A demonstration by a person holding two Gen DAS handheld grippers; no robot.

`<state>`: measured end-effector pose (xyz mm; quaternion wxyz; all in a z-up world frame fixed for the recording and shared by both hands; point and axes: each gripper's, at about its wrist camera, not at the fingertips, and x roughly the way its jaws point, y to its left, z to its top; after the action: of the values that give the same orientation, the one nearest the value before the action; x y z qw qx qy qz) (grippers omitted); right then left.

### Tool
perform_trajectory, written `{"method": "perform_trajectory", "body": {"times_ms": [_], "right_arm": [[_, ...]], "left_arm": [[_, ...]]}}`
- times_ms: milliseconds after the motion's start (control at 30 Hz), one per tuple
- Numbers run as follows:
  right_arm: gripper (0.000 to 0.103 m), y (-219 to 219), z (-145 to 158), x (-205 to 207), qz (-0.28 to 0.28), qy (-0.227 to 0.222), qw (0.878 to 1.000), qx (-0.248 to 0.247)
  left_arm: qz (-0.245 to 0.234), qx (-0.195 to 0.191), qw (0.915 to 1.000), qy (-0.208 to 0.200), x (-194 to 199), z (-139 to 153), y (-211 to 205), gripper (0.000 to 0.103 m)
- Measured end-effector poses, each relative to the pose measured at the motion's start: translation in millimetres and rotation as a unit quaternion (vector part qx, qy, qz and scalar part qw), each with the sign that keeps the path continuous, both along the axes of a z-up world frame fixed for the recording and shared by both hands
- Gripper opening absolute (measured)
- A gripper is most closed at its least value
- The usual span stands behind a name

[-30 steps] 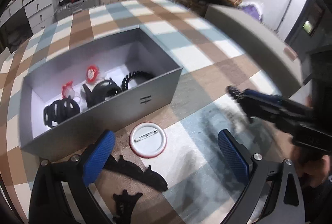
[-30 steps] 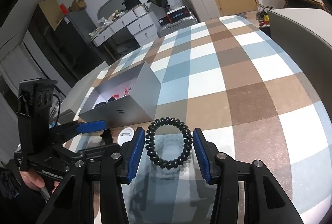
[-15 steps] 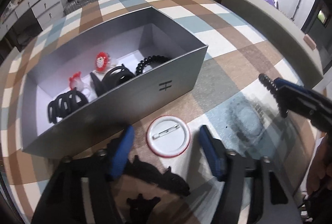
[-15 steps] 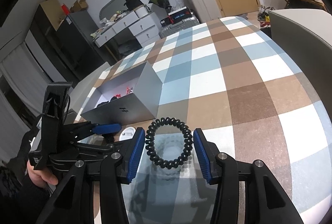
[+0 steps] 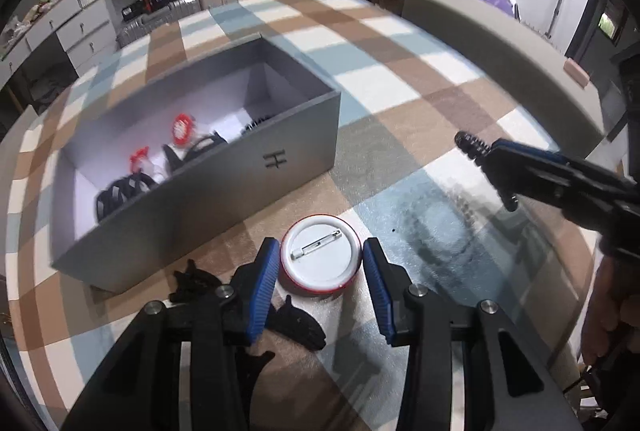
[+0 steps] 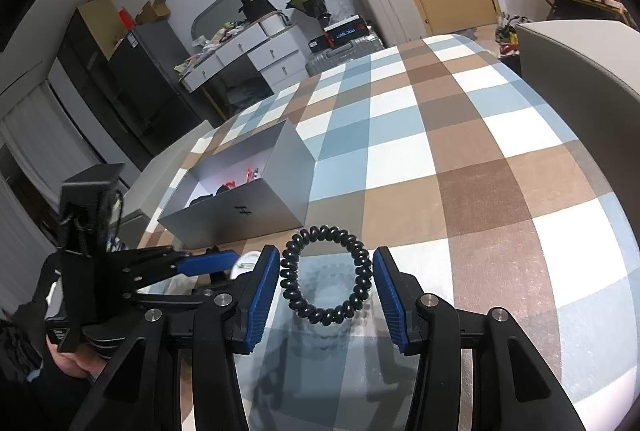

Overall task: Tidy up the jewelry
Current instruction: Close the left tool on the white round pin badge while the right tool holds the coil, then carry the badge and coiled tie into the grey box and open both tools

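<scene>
A white pin badge (image 5: 318, 259) with a red rim lies back-up on the checked tablecloth, in front of an open grey box (image 5: 208, 195). My left gripper (image 5: 319, 285) reaches down over the badge; its jaws are closing, and both blue pads (image 5: 264, 287) sit against the rim. My right gripper (image 6: 326, 289) is shut on a black spiral hair tie (image 6: 326, 281), held just above the cloth. In the left wrist view the right gripper (image 5: 486, 157) enters from the right with the hair tie (image 5: 470, 144) at its tip. The grey box (image 6: 240, 211) holds black claw clips, red-and-white pieces and another black tie.
Black hair clips (image 5: 298, 325) lie on the cloth under and left of my left gripper. A long grey cushioned edge (image 5: 500, 43) borders the table's right side. A person's hand (image 5: 612, 311) holds the right gripper. Drawers, suitcases and shoe racks stand beyond the table.
The left gripper's jaws have drawn in from wide apart to the badge's rim, and the gripper has shifted over the badge. The right gripper and its hair tie have stayed put.
</scene>
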<state>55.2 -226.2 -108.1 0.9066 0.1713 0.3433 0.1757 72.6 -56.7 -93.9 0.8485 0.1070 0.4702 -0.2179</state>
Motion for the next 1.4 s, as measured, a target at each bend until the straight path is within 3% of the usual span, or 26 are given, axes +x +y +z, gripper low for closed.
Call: {"method": "perform_trajectory", "body": {"times_ms": [400,833,1133,1400], "right_arm": [[0.048,16.5,31.7,3.2,0.03,-0.024,0.999,0.019],[0.048,63.4,85.6,39.9,0.101,-0.064,0.993,0.021],[0.048,95.6,94.3,83.0,0.137,-0.058,0.989,0.022],[0.048,112.6,69.7,115.4,0.147,-0.031,0.989,0.013]], "left_arm": [[0.063,-0.074,0.9926,-0.072,-16.6,54.2,43.9,0.037],[0.135,-0.12,0.9756,-0.125,4.1,77.1,87.9,0.037],[0.152,-0.121,0.9733,-0.123,26.8,70.7,100.8,0.037],[0.159,-0.123,0.9748,-0.098,45.6,54.8,108.8,0.037]]}}
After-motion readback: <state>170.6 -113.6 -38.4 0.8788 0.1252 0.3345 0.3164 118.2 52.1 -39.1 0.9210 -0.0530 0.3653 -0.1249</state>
